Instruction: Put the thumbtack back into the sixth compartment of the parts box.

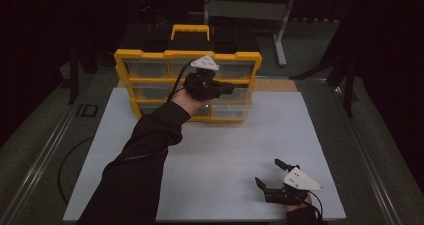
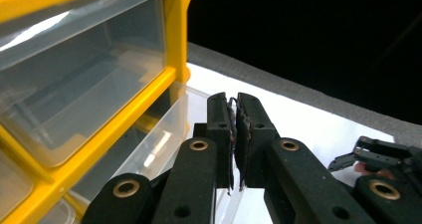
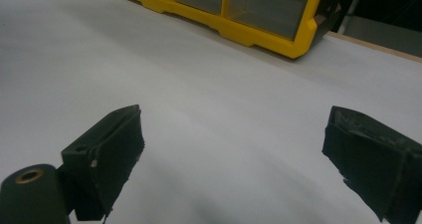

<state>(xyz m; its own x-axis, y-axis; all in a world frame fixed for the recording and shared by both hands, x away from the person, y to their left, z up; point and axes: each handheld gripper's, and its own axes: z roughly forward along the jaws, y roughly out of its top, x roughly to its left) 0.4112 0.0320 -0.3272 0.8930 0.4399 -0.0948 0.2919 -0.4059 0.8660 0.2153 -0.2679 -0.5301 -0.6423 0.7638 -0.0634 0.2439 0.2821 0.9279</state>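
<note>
A yellow organizer (image 1: 123,60) with clear drawers stands upright at the back of the white table (image 1: 225,155). Its lower right drawer (image 1: 234,111) is slid partway out. My left gripper (image 1: 231,88) hovers in front of that side, pointing right. In the left gripper view my left gripper (image 2: 233,98) has its jaws together over the front wall of the pulled-out drawer (image 2: 159,139), beside the yellow frame (image 2: 175,35). My right gripper (image 1: 268,171) rests near the table's front right, open and holding nothing; its jaws (image 3: 234,144) stand wide over bare table, with the organizer (image 3: 259,35) far ahead.
A metal stand (image 1: 280,30) and dark floor lie behind the table. A black cable (image 1: 70,160) loops off the table's left edge. My right gripper (image 2: 378,153) also appears far off in the left gripper view.
</note>
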